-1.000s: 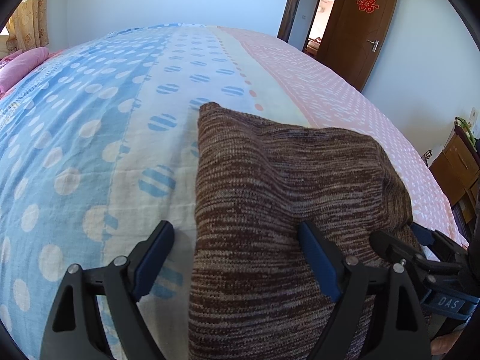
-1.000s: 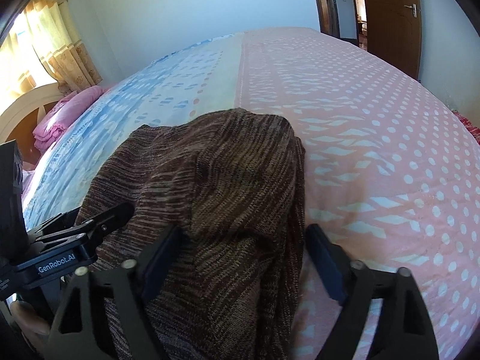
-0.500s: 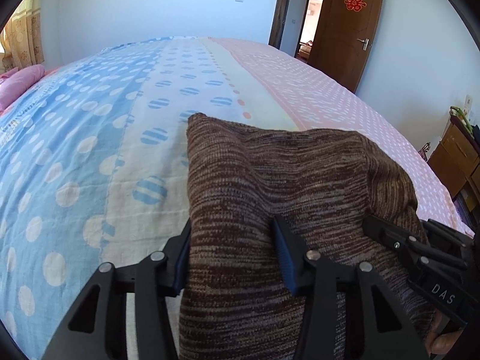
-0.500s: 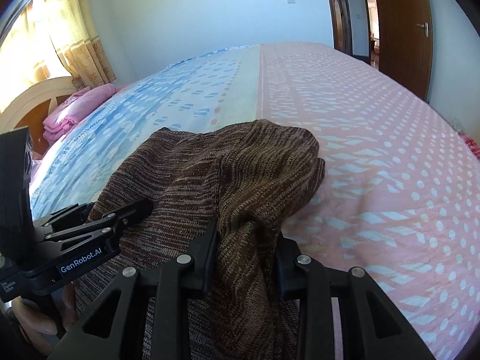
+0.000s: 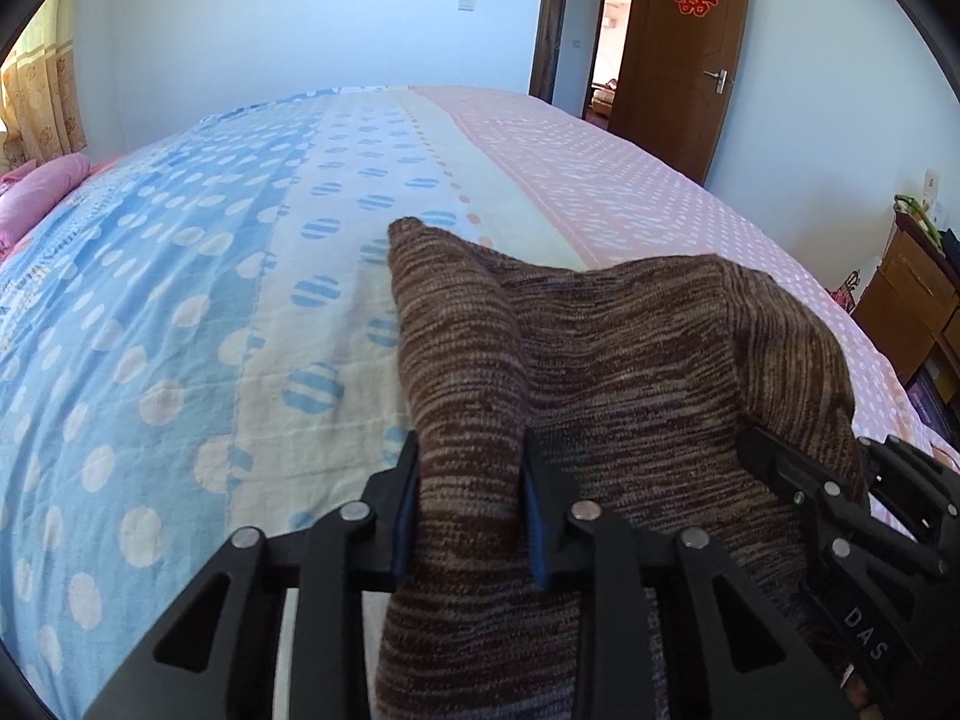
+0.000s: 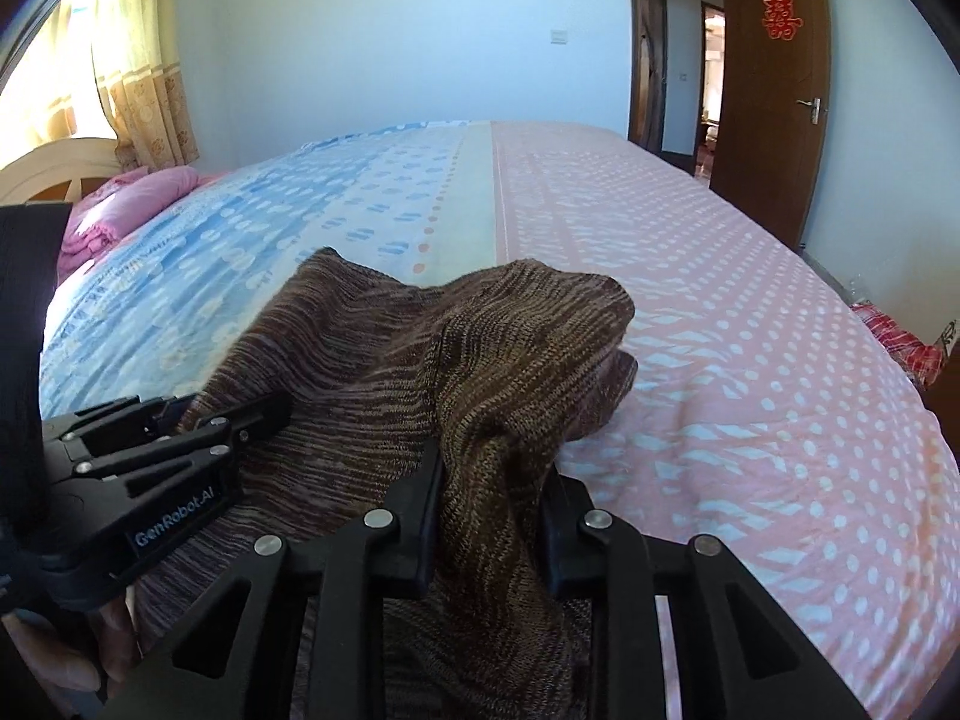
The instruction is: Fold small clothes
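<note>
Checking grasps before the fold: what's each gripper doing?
Left gripper: closing on the brown knit garment.
Right gripper: closing on the same garment.

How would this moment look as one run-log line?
left tongs: closing on brown knit | right tongs: closing on it | bedspread beneath

Your left gripper [image 5: 468, 516] is matte black plastic, its angular linkage arms cut with triangular openings and pinned with round silver screws. Blue pads [image 5: 536, 519] line the inner faces of its fingers. Seen from the other side, its housing carries white "GenRobot.AI" lettering. Your right gripper [image 6: 492, 516] has the same black frame and silver screws, with "DAS" printed in grey on its side.
</note>
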Tool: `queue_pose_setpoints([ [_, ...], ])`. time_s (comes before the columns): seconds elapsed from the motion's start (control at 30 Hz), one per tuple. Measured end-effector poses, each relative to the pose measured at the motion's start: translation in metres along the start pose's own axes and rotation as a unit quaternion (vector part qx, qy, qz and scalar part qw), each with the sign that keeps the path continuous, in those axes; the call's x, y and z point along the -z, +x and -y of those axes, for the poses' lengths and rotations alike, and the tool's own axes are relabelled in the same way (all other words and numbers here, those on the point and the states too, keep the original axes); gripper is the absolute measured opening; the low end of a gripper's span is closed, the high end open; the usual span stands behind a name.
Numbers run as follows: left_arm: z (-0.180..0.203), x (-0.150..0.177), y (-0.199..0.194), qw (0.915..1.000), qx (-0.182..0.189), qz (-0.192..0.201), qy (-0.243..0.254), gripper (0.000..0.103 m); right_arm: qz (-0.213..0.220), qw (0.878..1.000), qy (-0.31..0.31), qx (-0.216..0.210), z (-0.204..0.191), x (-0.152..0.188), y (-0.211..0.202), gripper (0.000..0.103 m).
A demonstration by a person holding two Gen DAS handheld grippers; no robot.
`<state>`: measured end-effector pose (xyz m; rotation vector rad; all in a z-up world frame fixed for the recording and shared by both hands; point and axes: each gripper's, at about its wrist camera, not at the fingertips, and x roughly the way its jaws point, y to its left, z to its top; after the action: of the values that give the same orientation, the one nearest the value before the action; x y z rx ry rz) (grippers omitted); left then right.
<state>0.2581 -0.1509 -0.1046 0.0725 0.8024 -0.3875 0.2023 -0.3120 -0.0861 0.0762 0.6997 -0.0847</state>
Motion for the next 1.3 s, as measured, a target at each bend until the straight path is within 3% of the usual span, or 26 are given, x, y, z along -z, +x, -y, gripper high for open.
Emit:
queue_pose_setpoints([
  [0.13, -0.001, 0.002, -0.025, 1.0, 0.001, 0.01, 0.001, 0.021, 0.02, 0.999, 0.024, -0.008, -0.003, 0.001, -0.029, 0.027],
  [0.2, -0.002, 0.003, -0.038, 0.9998, 0.001, 0.018, 0.0, 0.01, 0.028, 0.999, 0.035, -0.014, -0.005, 0.002, -0.045, 0.026],
  [0.37, 0.004, 0.006, -0.07, 0.9986, -0.002, 0.046, 0.026, 0.01, 0.038, 0.998, 0.04, -0.015, -0.017, 0.01, -0.073, 0.026],
  [0.43, 0.005, 0.008, -0.071, 0.9986, -0.003, 0.04, 0.033, 0.011, 0.036, 0.999, 0.036, -0.005, -0.02, 0.012, -0.076, 0.026],
  [0.5, -0.006, 0.008, -0.068, 0.9995, 0.019, 0.022, 0.009, 0.02, 0.03, 0.999, 0.045, -0.005, -0.015, 0.015, -0.078, 0.026],
  [0.53, -0.014, 0.006, -0.066, 0.9993, 0.033, 0.011, -0.008, 0.039, 0.027, 0.998, 0.05, -0.004, -0.012, 0.015, -0.076, 0.026],
  [0.57, -0.024, 0.004, -0.063, 0.9984, 0.049, 0.0, -0.03, 0.065, 0.023, 0.998, 0.055, -0.004, -0.007, 0.017, -0.074, 0.026],
  [0.6, -0.035, -0.001, -0.058, 0.9963, 0.07, -0.007, -0.049, 0.078, 0.019, 0.998, 0.059, -0.004, -0.004, 0.016, -0.07, 0.026],
  [0.73, -0.045, -0.022, -0.039, 0.9949, 0.08, -0.024, -0.057, 0.079, 0.006, 0.997, 0.082, -0.016, 0.011, 0.019, -0.056, 0.026],
  [0.8, -0.04, -0.03, -0.009, 0.9888, 0.12, -0.077, -0.047, 0.083, 0.005, 0.996, 0.087, -0.02, 0.015, 0.021, -0.052, 0.026],
  [0.93, -0.022, -0.026, 0.05, 0.9733, 0.16, -0.158, -0.048, 0.084, 0.008, 0.996, 0.088, -0.031, 0.02, 0.024, -0.05, 0.026],
  [1.0, -0.011, -0.024, 0.057, 0.9743, 0.167, -0.147, -0.038, 0.093, 0.006, 0.995, 0.092, -0.036, 0.023, 0.026, -0.048, 0.026],
  [1.03, -0.007, -0.024, 0.057, 0.974, 0.172, -0.144, -0.031, 0.093, 0.006, 0.995, 0.095, -0.039, 0.025, 0.026, -0.046, 0.026],
  [1.07, -0.002, -0.024, 0.057, 0.974, 0.174, -0.143, -0.02, 0.086, 0.004, 0.994, 0.1, -0.043, 0.027, 0.026, -0.044, 0.026],
  [1.13, 0.005, -0.022, 0.055, 0.9723, 0.187, -0.139, -0.009, 0.052, 0.0, 0.992, 0.113, -0.05, 0.031, 0.027, -0.04, 0.026],
  [1.2, 0.004, -0.02, 0.051, 0.9713, 0.197, -0.13, -0.028, 0.031, 0.0, 0.992, 0.117, -0.046, 0.033, 0.028, -0.04, 0.026],
  [1.3, 0.001, -0.018, 0.032, 0.9717, 0.212, -0.092, -0.05, 0.027, 0.021, 0.994, 0.102, -0.036, 0.025, 0.025, -0.054, 0.026],
])
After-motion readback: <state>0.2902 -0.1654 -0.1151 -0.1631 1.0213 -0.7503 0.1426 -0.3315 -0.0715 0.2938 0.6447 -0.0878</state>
